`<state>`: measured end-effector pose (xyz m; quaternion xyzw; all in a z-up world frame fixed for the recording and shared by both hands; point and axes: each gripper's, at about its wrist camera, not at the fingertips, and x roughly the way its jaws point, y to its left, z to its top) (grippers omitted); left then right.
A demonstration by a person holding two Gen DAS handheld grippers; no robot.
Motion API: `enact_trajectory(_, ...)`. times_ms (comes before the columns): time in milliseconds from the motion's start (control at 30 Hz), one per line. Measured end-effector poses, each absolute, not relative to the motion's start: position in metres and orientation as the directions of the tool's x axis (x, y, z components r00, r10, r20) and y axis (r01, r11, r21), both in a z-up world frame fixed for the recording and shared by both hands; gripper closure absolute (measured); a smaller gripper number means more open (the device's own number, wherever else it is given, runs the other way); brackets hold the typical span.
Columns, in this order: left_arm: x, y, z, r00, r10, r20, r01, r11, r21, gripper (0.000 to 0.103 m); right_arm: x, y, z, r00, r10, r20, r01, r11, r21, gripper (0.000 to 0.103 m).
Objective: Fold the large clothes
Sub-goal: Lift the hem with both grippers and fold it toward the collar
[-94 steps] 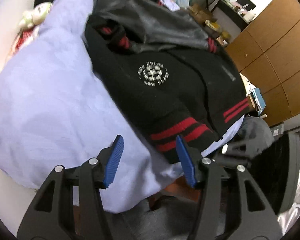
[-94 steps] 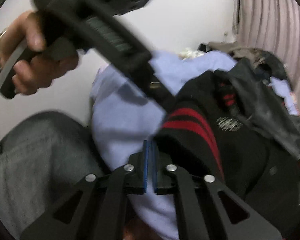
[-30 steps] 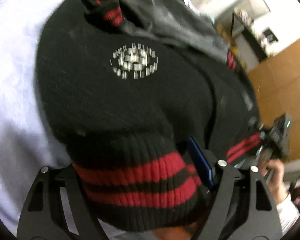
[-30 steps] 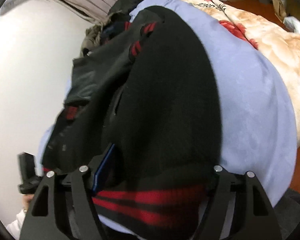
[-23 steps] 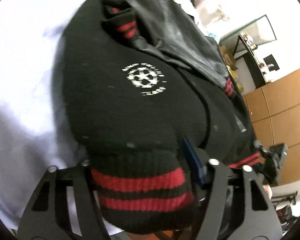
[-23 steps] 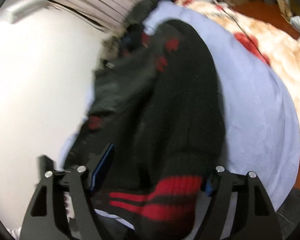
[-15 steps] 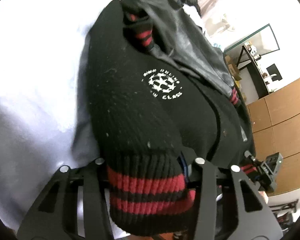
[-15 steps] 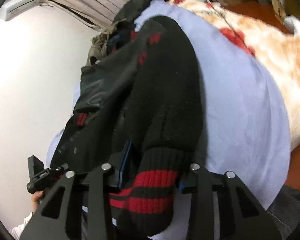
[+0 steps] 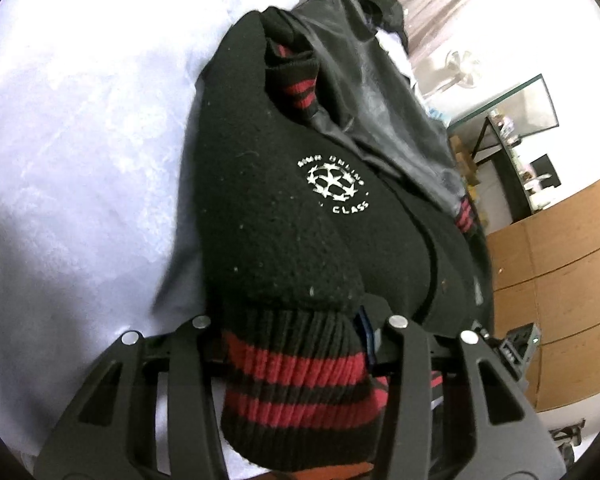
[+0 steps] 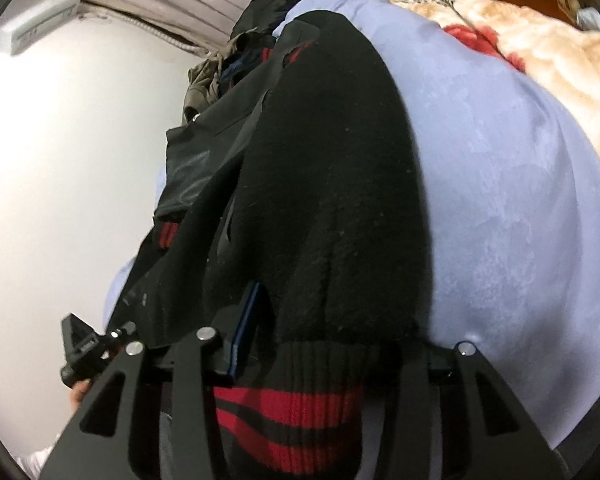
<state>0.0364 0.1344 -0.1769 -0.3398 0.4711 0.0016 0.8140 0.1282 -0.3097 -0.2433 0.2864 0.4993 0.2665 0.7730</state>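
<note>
Since three seconds back: both tools brought from above the bed edge onto the jacket's red-striped hem, one at each corner. Left tool (image 9: 296,344) pinching the ribbed hem (image 9: 296,380), bunched thick between the blue pads. Right tool (image 10: 320,360) pinching the other hem corner (image 10: 288,420), cloth wadded between its fingers, left pad (image 10: 246,320) showing blue at the edge. Jacket (image 9: 284,216) lying on the bed (image 9: 80,152), over the lilac sheet, white round logo (image 9: 334,186) face up near the chest. Grey leather-like sleeve (image 9: 380,92) draped across the upper part, with striped collar (image 9: 296,76) folded beside it. Floral blanket (image 10: 520,28) at the far side of the bed in the right view. Wooden cupboards (image 9: 560,272) beyond the bed in the left view. Heap of other clothes (image 10: 236,60) at the head end.
</note>
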Motion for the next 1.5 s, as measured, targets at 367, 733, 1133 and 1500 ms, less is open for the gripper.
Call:
enact_trajectory(367,0.035,0.11,-0.092,0.625,-0.292,-0.724,-0.142,0.869,-0.473,0.084,0.129,-0.323,-0.163,0.438,0.717,-0.542,-0.217,0.67,0.71,0.089)
enact_trajectory(733,0.016,0.08,-0.011,0.719,-0.404,-0.565,0.063,0.848,-0.526,0.087,0.121,-0.337,-0.074,0.462,0.739,-0.49,-0.348,0.66,0.666,0.09)
enact_trajectory(1133,-0.05,0.101,-0.104,0.605,-0.406,-0.685,-0.075,0.828,-0.556,0.087,0.065,-0.356,-0.154,0.405,0.7,-0.588,-0.208,0.697,0.686,0.089)
enact_trajectory(1500,-0.043,0.114,-0.139,0.602,-0.351,-0.717,-0.19,0.81,-0.555,0.056,0.061,-0.357,-0.189,0.409,0.662,-0.628,-0.127,0.722,0.68,0.07)
